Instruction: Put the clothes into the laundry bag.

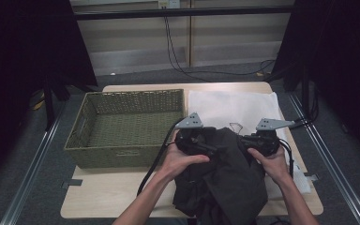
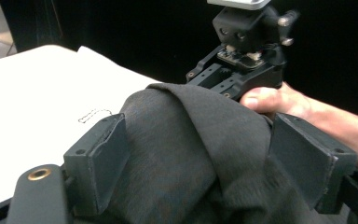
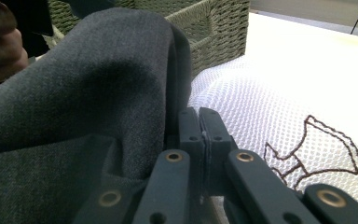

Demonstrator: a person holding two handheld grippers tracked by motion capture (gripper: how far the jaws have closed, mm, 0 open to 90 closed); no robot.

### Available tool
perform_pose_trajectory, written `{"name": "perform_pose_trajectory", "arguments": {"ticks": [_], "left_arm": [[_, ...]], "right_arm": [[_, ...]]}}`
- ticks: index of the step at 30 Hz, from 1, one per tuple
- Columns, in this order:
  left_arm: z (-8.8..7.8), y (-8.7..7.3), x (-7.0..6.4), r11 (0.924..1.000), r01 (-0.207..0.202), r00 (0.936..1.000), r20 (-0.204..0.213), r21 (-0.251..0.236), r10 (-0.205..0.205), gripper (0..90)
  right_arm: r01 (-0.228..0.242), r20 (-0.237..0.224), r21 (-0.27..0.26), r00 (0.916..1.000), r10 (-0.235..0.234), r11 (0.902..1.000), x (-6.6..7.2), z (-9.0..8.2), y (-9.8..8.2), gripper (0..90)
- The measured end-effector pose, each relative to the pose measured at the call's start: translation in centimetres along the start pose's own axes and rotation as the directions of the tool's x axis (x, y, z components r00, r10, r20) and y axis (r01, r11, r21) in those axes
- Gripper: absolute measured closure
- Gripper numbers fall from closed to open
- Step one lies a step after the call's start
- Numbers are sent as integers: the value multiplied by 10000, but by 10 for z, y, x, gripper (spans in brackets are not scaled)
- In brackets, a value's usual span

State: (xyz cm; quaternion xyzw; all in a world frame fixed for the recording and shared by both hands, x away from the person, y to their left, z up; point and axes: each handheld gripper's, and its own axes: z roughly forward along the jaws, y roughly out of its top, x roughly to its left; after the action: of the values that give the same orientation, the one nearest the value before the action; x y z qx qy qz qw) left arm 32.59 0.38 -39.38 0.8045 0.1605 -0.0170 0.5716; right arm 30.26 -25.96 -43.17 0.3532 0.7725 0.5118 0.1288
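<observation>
The dark garment [image 1: 225, 176] lies bunched on the near right part of the table [image 1: 122, 187], partly over a white mesh cloth [image 1: 234, 105], with its bulk trailing toward the person and over the table's near edge. Its upper edge is lifted and spans crosswise between the two claws, so its long axis at the grip line runs left to right across the table. The right claw [image 3: 199, 122] is closed, its jaws pressed together with a fold of the garment pinched at their left side in the right gripper view; it holds the right end of that edge. The left claw [image 2: 200, 154] stands with its jaws spread apart; a thick ridge of the garment rises between them, and the pads do not appear to press on it. The fabric therefore lies directly ahead of and between the left jaws, and only the right hand has a secure hold. The woven basket [image 1: 126, 126] sits to the left of the garment, just beside the left hand [image 1: 180, 159] and well apart from the right hand [image 1: 274, 164]. The left claw is the nearer one to the basket. Any transfer of the garment toward the basket is judged to depend on the left claw first closing on the ridge in front of it.
</observation>
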Motion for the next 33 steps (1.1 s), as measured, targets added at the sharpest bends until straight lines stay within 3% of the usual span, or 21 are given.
{"name": "perform_pose_trajectory", "arguments": {"ticks": [1,3,5,7,8,9,11,12,13,14,15,17,22,23,24,25,29,32,33], "left_arm": [[4,1,1,9999,110,9995,294,-61,-108,179],[15,4,3,9998,54,10000,-57,205,-53,196],[23,5,2,9982,264,9995,-209,542,-253,194],[26,4,-5,9978,-168,9997,-163,649,179,211],[28,3,-6,9955,-282,9986,-416,907,321,243],[30,2,-5,9946,-186,9985,-488,1023,237,273],[33,-2,-4,9915,-252,9980,-550,1279,324,405],[36,-6,-4,9903,-99,9969,-757,1383,205,467],[39,-10,-4,9868,-159,9979,-602,1613,259,497],[41,-12,-5,9844,-257,9970,-679,1739,381,626],[42,-14,-6,9828,-277,9953,-861,1828,441,665],[44,-15,-6,9816,-302,9970,-639,1885,429,767],[53,-21,-11,9699,-468,9969,-496,2389,603,794],[56,-23,-12,9654,-700,9950,-514,2512,855,794],[57,-25,-13,9644,-688,9947,-562,2552,858,794],[59,-29,-12,9683,-463,9960,-634,2453,637,794],[72,-42,-8,9550,-322,9958,-722,2948,559,795],[78,-47,-9,9488,-274,9961,-711,3147,523,795],[79,-48,-8,9486,-405,9972,-466,3137,579,795]], "right_arm": [[4,-2,1,10000,-4,10000,0,0,0,890],[32,-2,22,10000,-32,10000,0,0,0,890],[-13,27,39,10000,13,10000,1,1,0,890],[31,-8,41,10000,-31,10000,2,0,1,890],[82,-41,22,10000,-82,10000,1,0,0,890],[88,-58,36,9999,-88,10000,1,0,0,890],[38,-32,44,10000,-38,10000,1,0,0,890],[80,-40,66,10000,-80,9999,1,1,1,890],[106,-41,68,9999,-106,9999,2,1,1,890],[113,-24,81,9999,-112,9999,2,1,2,891],[72,-38,59,10000,-72,10000,2,1,2,891],[80,-46,91,10000,-80,9999,2,1,3,891],[77,-51,53,10000,-77,10000,1,3,9,891],[90,-45,48,10000,-89,9999,1,3,11,891],[200,29,83,9998,-201,9998,2,2,14,891],[240,4,80,9997,-240,9997,3,2,16,891],[574,29,300,9983,-575,9979,11,-2,21,892],[532,-74,57,9986,-532,9986,17,-4,22,892],[470,-199,5,9987,-470,9989,18,-4,23,892]]}}
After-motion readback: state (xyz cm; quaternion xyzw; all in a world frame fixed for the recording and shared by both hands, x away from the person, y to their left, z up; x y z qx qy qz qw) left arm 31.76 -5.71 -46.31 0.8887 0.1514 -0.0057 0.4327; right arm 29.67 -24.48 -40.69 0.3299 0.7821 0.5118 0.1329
